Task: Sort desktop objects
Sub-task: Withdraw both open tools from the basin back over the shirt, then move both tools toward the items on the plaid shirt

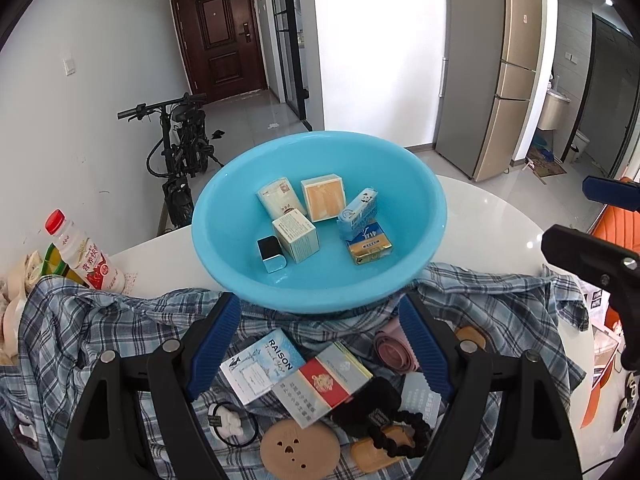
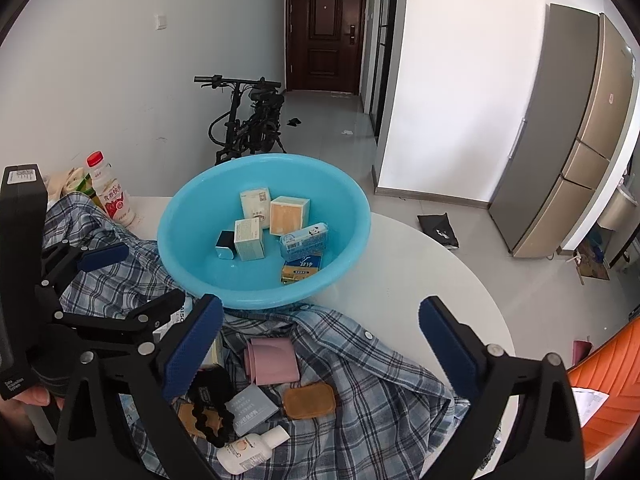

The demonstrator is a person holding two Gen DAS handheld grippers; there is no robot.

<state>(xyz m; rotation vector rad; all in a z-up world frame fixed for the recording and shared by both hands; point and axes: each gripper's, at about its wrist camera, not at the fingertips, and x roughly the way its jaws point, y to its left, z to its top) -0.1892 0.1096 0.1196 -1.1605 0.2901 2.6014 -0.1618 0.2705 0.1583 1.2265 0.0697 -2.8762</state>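
A blue basin (image 1: pixel 424 184) (image 2: pixel 352 200) on the white table holds several small boxes (image 1: pixel 295 239) (image 2: pixel 289 216). Loose items lie on a plaid shirt (image 1: pixel 500 304) (image 2: pixel 384 384) in front of it. My left gripper (image 1: pixel 320 346) is open above a white RAISON box (image 1: pixel 262 364) and a red-and-white box (image 1: pixel 326 380). My right gripper (image 2: pixel 320 344) is open above a pink roll (image 2: pixel 272 360), with a grey box (image 2: pixel 252 406), a brown pad (image 2: pixel 309 400), black beads (image 2: pixel 216 416) and a small white bottle (image 2: pixel 252 450) near it.
A red-capped drink bottle (image 1: pixel 86 258) (image 2: pixel 112 194) stands left of the basin. A round tan disc (image 1: pixel 298 450) and a hair tie (image 1: pixel 234 426) lie on the shirt. An orange chair (image 2: pixel 600 384) is at the right. A bicycle (image 1: pixel 180 152) stands beyond the table.
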